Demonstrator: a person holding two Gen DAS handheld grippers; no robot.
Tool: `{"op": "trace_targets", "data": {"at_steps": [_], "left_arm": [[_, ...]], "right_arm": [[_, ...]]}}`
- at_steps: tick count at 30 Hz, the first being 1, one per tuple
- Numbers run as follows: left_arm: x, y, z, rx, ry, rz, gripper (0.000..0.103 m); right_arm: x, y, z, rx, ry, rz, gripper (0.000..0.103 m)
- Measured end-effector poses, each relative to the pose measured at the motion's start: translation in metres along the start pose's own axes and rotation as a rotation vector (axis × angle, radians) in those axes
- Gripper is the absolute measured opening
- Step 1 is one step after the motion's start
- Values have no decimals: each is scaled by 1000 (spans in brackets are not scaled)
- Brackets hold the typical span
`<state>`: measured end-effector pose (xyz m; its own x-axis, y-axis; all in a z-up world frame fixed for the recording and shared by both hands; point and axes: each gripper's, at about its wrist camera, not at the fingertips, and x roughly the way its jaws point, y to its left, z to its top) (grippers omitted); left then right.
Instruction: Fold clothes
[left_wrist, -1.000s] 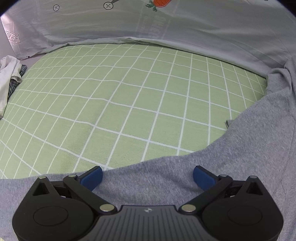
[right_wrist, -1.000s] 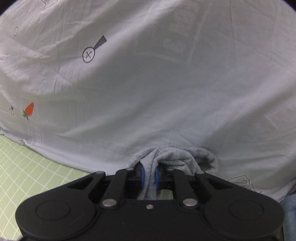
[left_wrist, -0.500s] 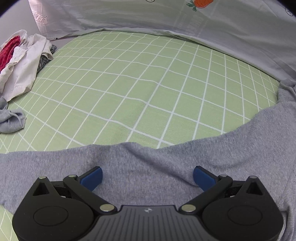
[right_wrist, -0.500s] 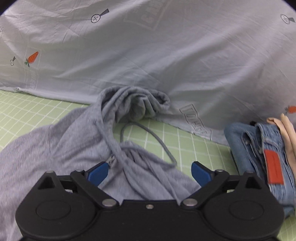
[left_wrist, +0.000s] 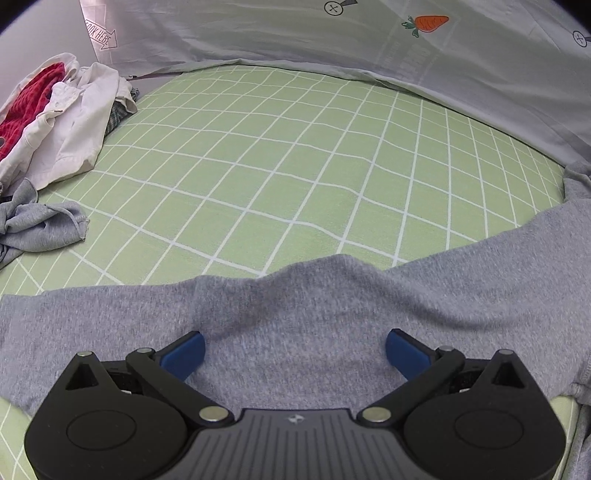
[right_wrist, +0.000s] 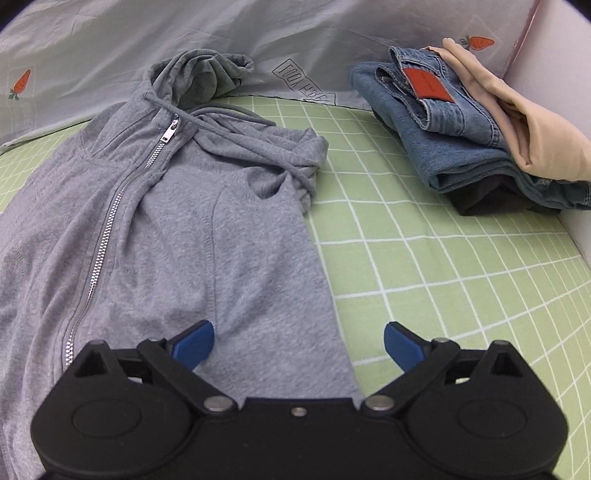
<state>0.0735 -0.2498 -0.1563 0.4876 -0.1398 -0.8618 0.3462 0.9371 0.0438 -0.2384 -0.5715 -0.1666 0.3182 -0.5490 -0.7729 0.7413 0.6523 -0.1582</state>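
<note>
1. On the bed's green checked sheet (right_wrist: 424, 258) a grey zip hoodie (right_wrist: 177, 236) lies spread out front up, its zipper (right_wrist: 107, 236) closed and running from the collar down towards the camera.
2. The hood (right_wrist: 199, 74) is bunched at the far end and rests on the edge of a pale grey duvet printed with carrots (right_wrist: 92, 48); a drawstring (right_wrist: 236, 110) loops beside it.
3. The right tool (right_wrist: 299, 347) hangs over the hoodie's right side edge with its blue pads spread wide and nothing pinched; one pad sits above the grey cloth, the other above bare sheet.
4. To the right, well apart from the hoodie, stands a stack of folded clothes: blue jeans (right_wrist: 450, 122) with a red patch, a beige garment (right_wrist: 524, 122) on top, something dark beneath.
5. In the left wrist view, the left tool (left_wrist: 295, 350) is also spread wide, gripping nothing, over a band of the same grey cloth (left_wrist: 314, 310) that crosses the sheet.
6. At the far left lies a loose heap of white and red clothes (left_wrist: 62, 118), with a crumpled grey piece (left_wrist: 40, 229) just in front.
</note>
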Motion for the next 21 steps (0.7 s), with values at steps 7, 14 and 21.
{"op": "trace_targets", "data": {"at_steps": [7, 14, 21], "left_arm": [[3, 29, 4, 32, -25, 19, 103], [5, 34, 5, 85, -63, -4, 103], [1, 31, -2, 55, -89, 33, 103]], "right_arm": [[-44, 69, -17, -180, -80, -45, 100], [-57, 68, -29, -20, -52, -72, 100], [-97, 28, -20, 89, -131, -89, 100]]}}
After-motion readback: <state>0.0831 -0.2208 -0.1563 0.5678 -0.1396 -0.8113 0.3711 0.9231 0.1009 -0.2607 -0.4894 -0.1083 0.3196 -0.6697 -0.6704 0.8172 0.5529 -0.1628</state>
